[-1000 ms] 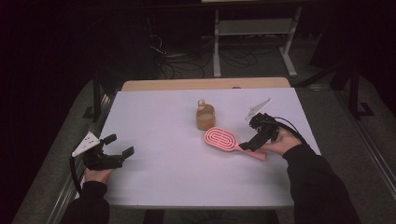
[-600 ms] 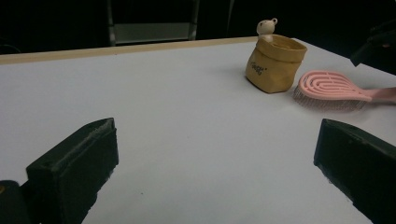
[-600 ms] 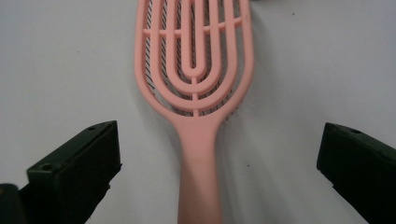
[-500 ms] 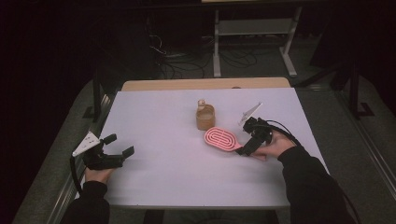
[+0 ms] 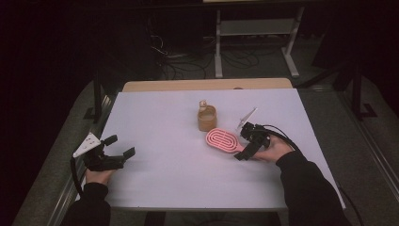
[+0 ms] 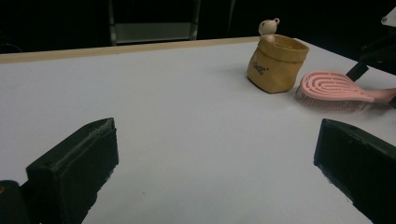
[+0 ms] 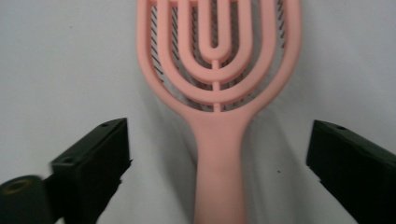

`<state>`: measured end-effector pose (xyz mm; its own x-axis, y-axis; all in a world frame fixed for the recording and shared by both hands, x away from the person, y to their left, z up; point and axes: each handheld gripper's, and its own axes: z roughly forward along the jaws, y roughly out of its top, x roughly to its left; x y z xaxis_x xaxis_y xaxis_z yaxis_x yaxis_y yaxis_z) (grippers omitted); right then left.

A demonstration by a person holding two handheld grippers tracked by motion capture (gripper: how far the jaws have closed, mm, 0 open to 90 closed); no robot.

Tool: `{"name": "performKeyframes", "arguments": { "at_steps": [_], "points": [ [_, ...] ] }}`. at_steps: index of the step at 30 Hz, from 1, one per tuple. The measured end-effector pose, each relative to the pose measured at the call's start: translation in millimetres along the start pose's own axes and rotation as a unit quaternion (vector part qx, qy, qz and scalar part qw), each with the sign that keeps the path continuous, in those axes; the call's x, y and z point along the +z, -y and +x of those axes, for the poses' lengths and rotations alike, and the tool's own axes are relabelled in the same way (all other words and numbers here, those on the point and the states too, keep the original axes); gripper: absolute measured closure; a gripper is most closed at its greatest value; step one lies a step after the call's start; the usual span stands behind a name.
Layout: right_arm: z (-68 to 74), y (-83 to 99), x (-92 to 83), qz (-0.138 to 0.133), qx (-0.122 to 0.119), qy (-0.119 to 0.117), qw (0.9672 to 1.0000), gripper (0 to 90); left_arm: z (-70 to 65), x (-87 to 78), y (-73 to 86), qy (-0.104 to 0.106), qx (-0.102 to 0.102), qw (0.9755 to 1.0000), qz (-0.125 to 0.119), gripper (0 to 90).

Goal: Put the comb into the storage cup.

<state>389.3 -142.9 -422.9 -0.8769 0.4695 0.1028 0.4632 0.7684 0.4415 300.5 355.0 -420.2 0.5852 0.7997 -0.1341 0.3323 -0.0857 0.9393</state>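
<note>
The left gripper (image 5: 115,153) rests at the table's near-left edge, jaws spread, holding nothing; mid-table a tan fabric pouch (image 6: 276,64) bears small dark print too blurred to read; just beside it the pink plastic vented hairbrush (image 7: 217,88) lies flat, its handle between the right gripper's (image 7: 217,163) jaws, which have just been closing without touching; an off-centre pinch could skid the handle sideways.

Your right gripper (image 5: 245,147) covers the pink brush (image 5: 222,140) handle from above; the right gripper view cuts the brush head off at the top edge. Bag (image 6: 275,64) print too small to read.
</note>
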Motion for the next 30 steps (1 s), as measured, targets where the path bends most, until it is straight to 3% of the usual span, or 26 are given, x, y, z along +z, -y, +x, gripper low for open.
{"name": "performKeyframes", "arguments": {
  "at_steps": [9, 13, 19, 30],
  "points": [
    [-1.7, 2.4, 0.6, 0.006, 0.007, 0.008, 0.9999, 44.1, -0.1, 0.0, 0.0, -0.002, 0.002, 1.0, 0.0, 0.0],
    [-1.3, 2.3, 1.8, 0.011, 0.003, 0.006, 0.9999, 53.3, 0.1, 0.1, 0.1, -0.003, 0.002, 1.0, 0.0, 0.0],
    [0.2, 1.8, 3.1, 0.016, -0.003, 0.006, 0.9999, 63.9, -0.5, -0.4, 0.4, -0.002, 0.001, 1.0, 0.0, 0.0],
    [3.3, 3.1, -0.6, 0.02, -0.011, 0.007, 0.9997, 67.7, -3.2, -2.6, 1.5, 0.0, -0.003, 1.0, -0.003, 0.0]
  ]
}}
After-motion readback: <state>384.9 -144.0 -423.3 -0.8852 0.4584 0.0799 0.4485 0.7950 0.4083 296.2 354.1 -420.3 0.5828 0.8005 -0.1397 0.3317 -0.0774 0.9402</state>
